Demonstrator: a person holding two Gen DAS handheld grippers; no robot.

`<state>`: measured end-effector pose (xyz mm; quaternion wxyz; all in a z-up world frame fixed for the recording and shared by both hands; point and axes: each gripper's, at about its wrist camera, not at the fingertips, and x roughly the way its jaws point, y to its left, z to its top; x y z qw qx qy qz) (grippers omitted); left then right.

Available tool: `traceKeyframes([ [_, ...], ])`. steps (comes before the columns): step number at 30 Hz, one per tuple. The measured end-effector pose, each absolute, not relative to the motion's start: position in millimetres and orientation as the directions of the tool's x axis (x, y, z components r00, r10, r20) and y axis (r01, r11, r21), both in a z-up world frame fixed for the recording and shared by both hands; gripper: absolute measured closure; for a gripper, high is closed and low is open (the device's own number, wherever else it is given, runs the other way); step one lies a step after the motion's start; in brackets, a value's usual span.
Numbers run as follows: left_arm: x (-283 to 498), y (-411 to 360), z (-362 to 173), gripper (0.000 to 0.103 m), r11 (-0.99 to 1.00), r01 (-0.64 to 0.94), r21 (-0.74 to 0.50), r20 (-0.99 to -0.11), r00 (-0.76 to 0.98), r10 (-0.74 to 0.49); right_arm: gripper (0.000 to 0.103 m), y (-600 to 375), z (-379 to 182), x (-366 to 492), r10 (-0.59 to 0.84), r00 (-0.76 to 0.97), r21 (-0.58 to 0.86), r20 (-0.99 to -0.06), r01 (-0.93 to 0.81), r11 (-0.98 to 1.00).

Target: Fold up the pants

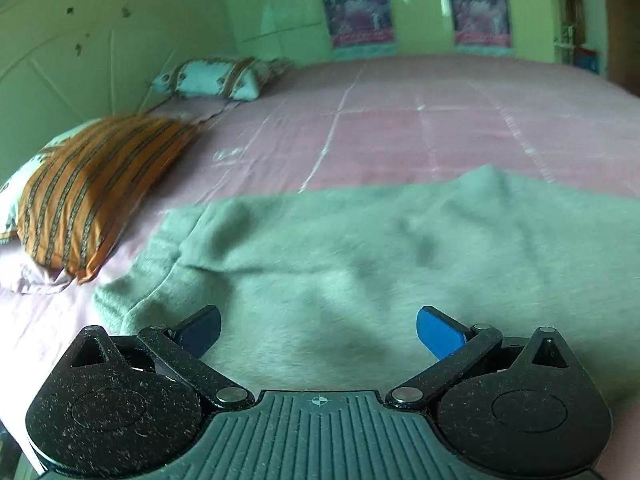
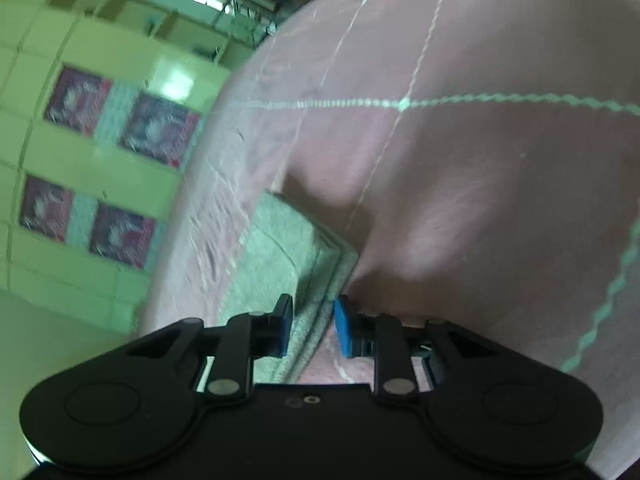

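Grey-green fleece pants [image 1: 360,248] lie spread across the near part of a pink bedspread [image 1: 400,120]. Their ribbed cuff [image 1: 132,292] is at the left. My left gripper [image 1: 319,330] is open wide and empty, low over the pants. In the right wrist view, a hemmed edge of the pants [image 2: 288,248] runs between the blue pads of my right gripper [image 2: 313,326]. The pads stand narrowly apart with the cloth in the gap; the grip itself is unclear. The view is tilted and blurred.
An orange striped pillow [image 1: 88,196] lies at the left of the bed, a pale patterned cushion [image 1: 216,78] behind it by the headboard. Green cupboards with posters [image 1: 356,12] stand beyond the bed. The bed's side edge [image 2: 192,208] falls off to the left in the right wrist view.
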<state>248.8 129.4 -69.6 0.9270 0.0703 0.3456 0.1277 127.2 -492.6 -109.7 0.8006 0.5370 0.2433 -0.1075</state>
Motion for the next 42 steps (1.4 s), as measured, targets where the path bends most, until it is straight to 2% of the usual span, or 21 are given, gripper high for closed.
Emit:
traceKeyframes([
  [3,245.6,111.3,-66.0,0.0,0.971,-0.175,0.164,-0.625,0.743,0.24,0.087,-490.5,-111.5,132.2,0.091,0.844,0.785,-0.529,0.446,0.43],
  [4,248.5,105.2,-65.7,0.0,0.977,-0.165,0.134,-0.628,0.748,0.213,0.081,-491.8,-112.7,134.5,0.09,0.845,0.788,-0.527,0.446,0.426],
  [6,248.1,75.0,-67.4,0.0,0.989,-0.127,0.081,-0.624,0.767,0.15,0.079,-490.5,-113.5,142.7,0.11,0.852,0.797,-0.512,0.423,0.432],
  [8,249.6,34.6,-74.6,0.0,0.997,-0.058,0.06,-0.631,0.772,0.083,0.086,-484.5,-111.2,151.0,0.12,0.846,0.773,-0.52,0.406,0.488],
  [9,251.2,8.5,-78.6,0.0,0.998,-0.027,0.056,-0.638,0.768,0.056,0.094,-481.2,-110.5,152.9,0.133,0.839,0.764,-0.528,0.401,0.506],
  [10,252.7,-16.4,-83.4,0.0,0.999,0.012,0.039,-0.648,0.761,0.016,0.096,-477.4,-110.0,155.2,0.127,0.831,0.746,-0.541,0.405,0.529],
  [11,252.0,-46.2,-86.4,0.0,0.998,0.053,0.036,-0.662,0.749,-0.016,0.096,-474.6,-108.6,155.1,0.112,0.829,0.729,-0.547,0.407,0.55],
  [13,251.4,-106.0,-92.9,0.0,0.99,0.086,0.109,-0.682,0.732,0.011,0.096,-474.6,-108.1,150.1,0.104,0.834,0.734,-0.542,0.411,0.541],
  [17,243.1,-180.1,-89.1,0.0,0.981,0.119,0.153,-0.664,0.747,0.013,0.093,-477.5,-104.8,146.1,0.103,0.844,0.748,-0.526,0.402,0.528],
  [20,244.9,-189.3,-90.7,0.0,0.985,0.104,0.134,-0.693,0.721,0.018,0.088,-479.0,-102.6,133.0,0.095,0.859,0.751,-0.503,0.38,0.54],
  [22,245.9,-182.7,-89.7,0.0,0.993,0.082,0.08,-0.709,0.705,-0.001,0.087,-479.1,-108.8,128.7,0.101,0.858,0.755,-0.503,0.38,0.534],
  [27,237.2,-176.5,-90.1,0.0,0.996,0.085,-0.01,-0.675,0.734,-0.07,0.088,-486.6,-115.8,117.4,0.078,0.887,0.803,-0.455,0.371,0.467],
  [36,250.5,-188.6,-109.8,0.0,0.996,0.091,0.01,-0.679,0.731,-0.06,0.09,-488.2,-122.0,117.1,0.067,0.894,0.814,-0.442,0.369,0.448],
  [42,251.6,-187.0,-110.8,0.0,0.995,0.096,0.007,-0.681,0.73,-0.066,0.087,-485.7,-117.3,114.7,0.018,0.894,0.799,-0.448,0.391,0.457],
])
